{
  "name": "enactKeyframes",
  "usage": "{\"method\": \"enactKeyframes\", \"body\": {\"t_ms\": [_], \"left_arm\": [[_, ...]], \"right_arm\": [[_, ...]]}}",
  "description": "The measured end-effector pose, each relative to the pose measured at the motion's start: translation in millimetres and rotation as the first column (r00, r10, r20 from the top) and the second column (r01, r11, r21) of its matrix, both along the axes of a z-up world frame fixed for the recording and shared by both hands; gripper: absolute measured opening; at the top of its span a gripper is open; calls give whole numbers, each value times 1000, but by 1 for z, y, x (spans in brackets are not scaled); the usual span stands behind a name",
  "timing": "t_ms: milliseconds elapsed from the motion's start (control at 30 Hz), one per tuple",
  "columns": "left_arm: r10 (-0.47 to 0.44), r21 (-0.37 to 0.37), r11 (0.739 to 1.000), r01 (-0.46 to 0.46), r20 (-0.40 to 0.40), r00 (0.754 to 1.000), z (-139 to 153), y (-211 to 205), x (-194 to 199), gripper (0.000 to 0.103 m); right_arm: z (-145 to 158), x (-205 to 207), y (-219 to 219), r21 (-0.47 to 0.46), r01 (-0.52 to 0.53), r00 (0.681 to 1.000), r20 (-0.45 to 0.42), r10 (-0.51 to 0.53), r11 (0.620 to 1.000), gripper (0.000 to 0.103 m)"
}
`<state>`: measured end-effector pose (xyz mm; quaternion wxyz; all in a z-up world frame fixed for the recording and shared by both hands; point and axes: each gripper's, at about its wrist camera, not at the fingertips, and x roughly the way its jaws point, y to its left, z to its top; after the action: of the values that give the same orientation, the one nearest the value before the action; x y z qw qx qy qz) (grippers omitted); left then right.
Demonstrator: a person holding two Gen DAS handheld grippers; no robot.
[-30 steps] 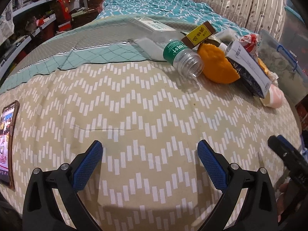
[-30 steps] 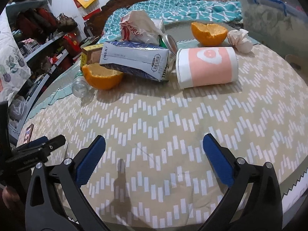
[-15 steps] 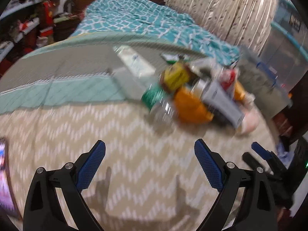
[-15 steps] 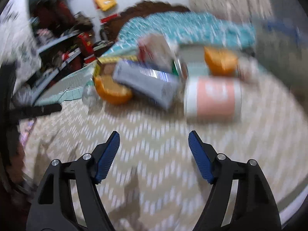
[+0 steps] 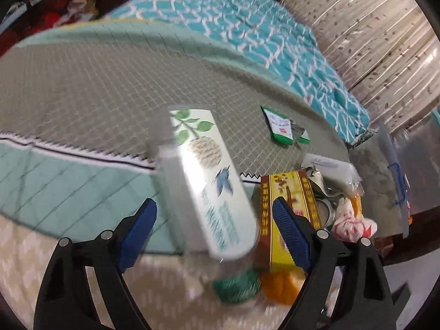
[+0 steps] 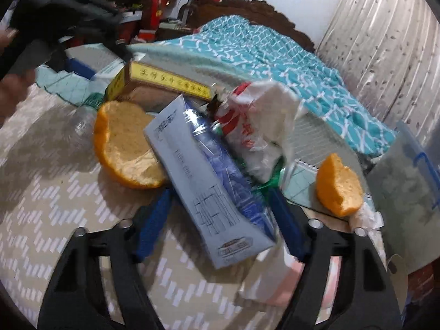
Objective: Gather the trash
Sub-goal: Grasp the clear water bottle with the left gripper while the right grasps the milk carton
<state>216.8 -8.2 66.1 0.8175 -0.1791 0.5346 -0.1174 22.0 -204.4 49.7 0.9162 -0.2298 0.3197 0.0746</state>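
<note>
A heap of trash lies on the bed. In the left wrist view my left gripper (image 5: 214, 225) is open around a long white box with leaf and bird print (image 5: 209, 181); a yellow-red box (image 5: 288, 214) lies just right of it, a green-labelled plastic bottle (image 5: 236, 286) and an orange peel (image 5: 280, 288) below. In the right wrist view my right gripper (image 6: 220, 222) is open around a grey-blue carton (image 6: 209, 184). Beside it lie an orange half (image 6: 123, 148), a crumpled white-red bag (image 6: 261, 126), a second orange half (image 6: 338, 184) and a pink-white cup (image 6: 272, 277).
A clear plastic storage bin (image 6: 407, 181) stands at the bed's right edge. A green-white packet (image 5: 280, 123) lies on the grey quilt (image 5: 82, 82). A teal blanket (image 6: 275, 55) lies behind. Cluttered shelves (image 6: 148, 13) stand at the far left. The left gripper shows in the right wrist view (image 6: 63, 13).
Both grippers have moved forward from the bed's near edge into the trash heap. The left now straddles the white box, the right straddles the grey-blue carton.
</note>
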Motion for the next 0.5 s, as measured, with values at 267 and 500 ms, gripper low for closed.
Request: {"method": "enactKeyframes", "body": {"t_ms": [267, 500], "left_arm": [[-20, 47, 999, 16, 84, 996, -5, 16, -29, 65], [-96, 13, 995, 95, 116, 989, 1, 61, -115, 65]], "right_arm": [[18, -61, -27, 389, -17, 991, -114, 66, 921, 57], [-4, -97, -45, 467, 124, 981, -189, -38, 875, 60]]}}
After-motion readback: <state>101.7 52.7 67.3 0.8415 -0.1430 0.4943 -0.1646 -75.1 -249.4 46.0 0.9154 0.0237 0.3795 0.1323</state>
